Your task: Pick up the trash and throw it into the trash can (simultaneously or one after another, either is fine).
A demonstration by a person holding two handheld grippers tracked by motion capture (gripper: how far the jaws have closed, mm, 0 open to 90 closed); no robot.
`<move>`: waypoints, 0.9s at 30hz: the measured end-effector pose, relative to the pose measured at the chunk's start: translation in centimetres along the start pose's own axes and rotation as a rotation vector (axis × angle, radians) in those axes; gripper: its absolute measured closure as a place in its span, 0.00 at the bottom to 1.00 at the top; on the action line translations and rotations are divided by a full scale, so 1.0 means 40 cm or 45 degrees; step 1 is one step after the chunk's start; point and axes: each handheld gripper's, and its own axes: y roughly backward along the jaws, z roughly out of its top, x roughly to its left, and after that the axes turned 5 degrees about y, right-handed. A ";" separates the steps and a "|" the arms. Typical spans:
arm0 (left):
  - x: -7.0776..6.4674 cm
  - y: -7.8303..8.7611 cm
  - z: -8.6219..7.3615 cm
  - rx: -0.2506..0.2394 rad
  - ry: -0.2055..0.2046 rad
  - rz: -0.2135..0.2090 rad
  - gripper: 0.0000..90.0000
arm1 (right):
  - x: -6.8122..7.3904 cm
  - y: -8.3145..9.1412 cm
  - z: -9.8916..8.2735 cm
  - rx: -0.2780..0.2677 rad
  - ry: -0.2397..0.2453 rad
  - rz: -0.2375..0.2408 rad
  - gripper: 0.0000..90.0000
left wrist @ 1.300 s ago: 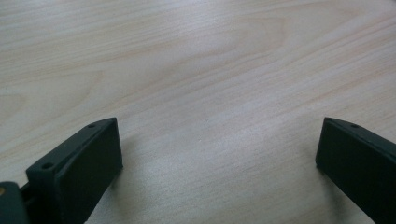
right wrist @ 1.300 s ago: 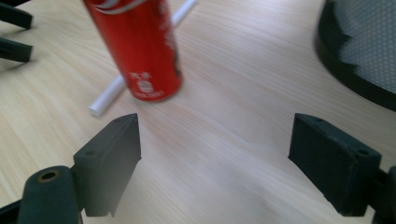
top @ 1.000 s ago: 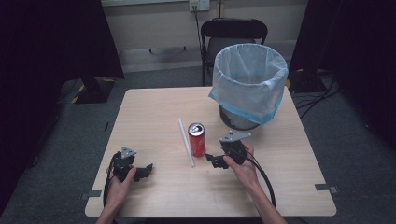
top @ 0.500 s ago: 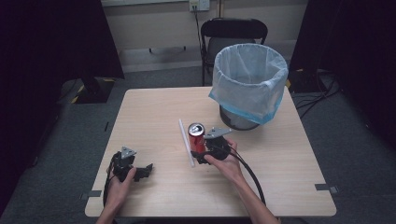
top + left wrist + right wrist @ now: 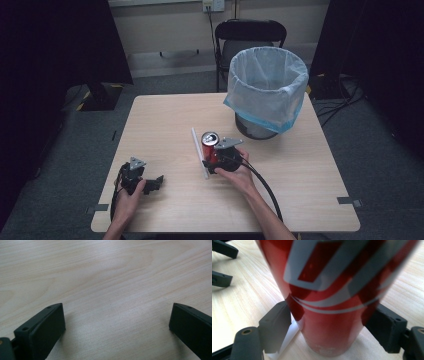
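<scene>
right tool (image 5: 212,161) on pale wooden table (image 5: 310,165)

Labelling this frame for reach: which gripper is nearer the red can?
Right. The right gripper has its jaws on either side of the red can; the left gripper sits far off near the table's front-left edge.

A red can (image 5: 332,297) banded with white stripes is seen on a pale wood-grain bench (image 5: 165,115). A white straw (image 5: 198,151) is seen, along with a dark bin lined in translucent blue-white (image 5: 265,87) and black claws.
</scene>
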 end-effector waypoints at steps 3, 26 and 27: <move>0.000 0.000 0.000 0.002 0.000 0.002 0.00 | 0.000 -0.005 0.000 -0.007 -0.008 -0.002 0.31; 0.000 0.000 0.000 0.000 -0.001 -0.002 0.00 | -0.003 0.025 0.044 -0.034 -0.005 0.045 0.38; 0.000 0.000 0.000 0.000 -0.001 -0.001 0.00 | -0.002 0.027 0.044 -0.035 -0.013 0.046 0.38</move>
